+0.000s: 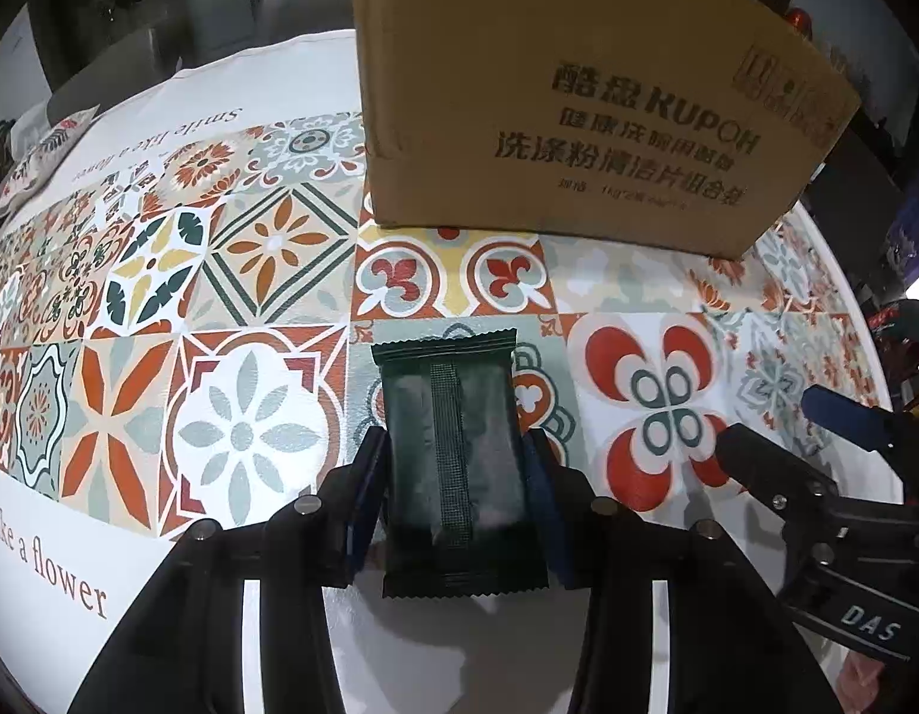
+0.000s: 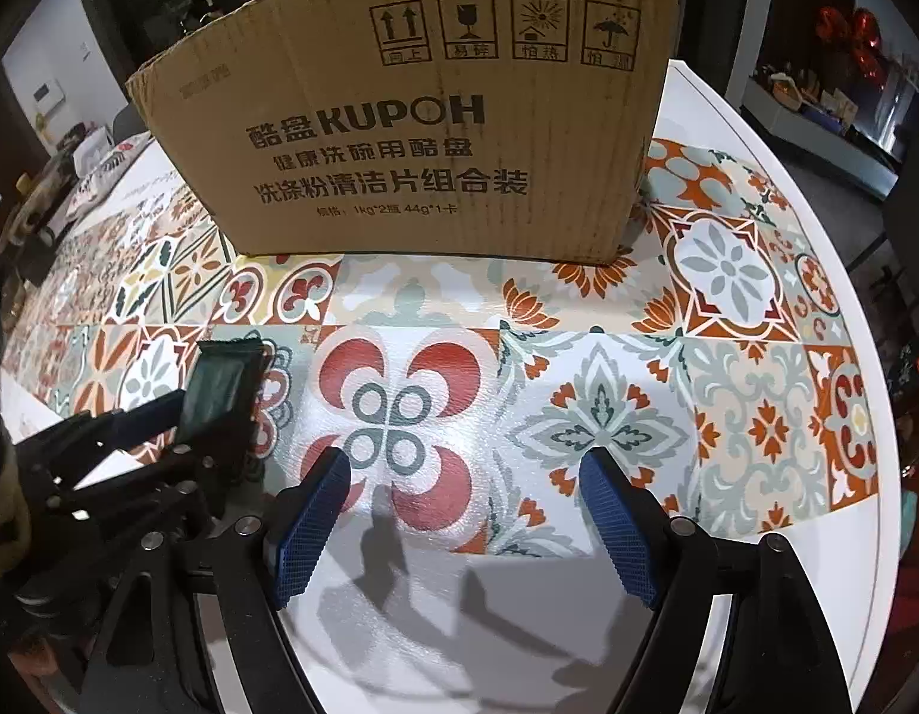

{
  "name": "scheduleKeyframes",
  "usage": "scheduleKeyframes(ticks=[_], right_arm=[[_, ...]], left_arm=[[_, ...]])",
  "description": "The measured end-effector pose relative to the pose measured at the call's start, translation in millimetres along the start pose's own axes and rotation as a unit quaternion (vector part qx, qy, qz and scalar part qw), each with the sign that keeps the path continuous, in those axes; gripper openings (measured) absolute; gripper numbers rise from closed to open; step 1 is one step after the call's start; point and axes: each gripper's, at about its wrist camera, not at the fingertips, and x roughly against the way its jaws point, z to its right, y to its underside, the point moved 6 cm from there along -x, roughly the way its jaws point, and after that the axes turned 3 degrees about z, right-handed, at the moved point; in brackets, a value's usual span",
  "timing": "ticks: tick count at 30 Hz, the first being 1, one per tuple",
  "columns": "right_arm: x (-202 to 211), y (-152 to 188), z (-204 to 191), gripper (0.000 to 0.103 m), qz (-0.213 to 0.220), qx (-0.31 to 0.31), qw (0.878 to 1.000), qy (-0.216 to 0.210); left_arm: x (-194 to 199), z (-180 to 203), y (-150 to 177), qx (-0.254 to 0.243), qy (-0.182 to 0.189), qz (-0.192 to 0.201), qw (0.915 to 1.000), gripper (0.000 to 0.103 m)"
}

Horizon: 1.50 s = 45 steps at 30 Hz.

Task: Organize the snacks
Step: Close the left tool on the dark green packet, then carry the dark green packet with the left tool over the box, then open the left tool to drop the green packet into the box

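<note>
Left gripper (image 1: 453, 470) clamps a dark packet (image 1: 453, 446) on the table (image 2: 757, 565), box (image 2: 435, 137) at twelve o'clock; right gripper (image 2: 465, 511) gapes wide, empty

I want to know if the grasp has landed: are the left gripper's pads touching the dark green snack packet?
Touching. In the left wrist view both blue pads of the left gripper sit flush against the long sides of the dark green snack packet, no gap showing.
</note>
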Motion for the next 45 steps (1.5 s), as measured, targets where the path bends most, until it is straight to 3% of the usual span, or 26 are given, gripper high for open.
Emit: scheduleKeyframes(ticks=[14,33,45], right_arm=[[37.8,-15.1,0.5,0.080,0.047,0.002,0.999,0.004],[115.0,-71.6,-3.0,0.080,0.134,0.001,0.991,0.001],[131.8,-124.3,2.9,0.080,0.144,0.013,0.989,0.019]], left_arm=[[57.8,7.4,-25.6,-0.014,0.017,0.065,0.9976,0.045],[139.1,19.0,-90.2,-0.049,0.016,0.159,0.9859,0.045],[148.8,28.7,-149.0,-0.072,0.009,0.174,0.9821,0.045]])
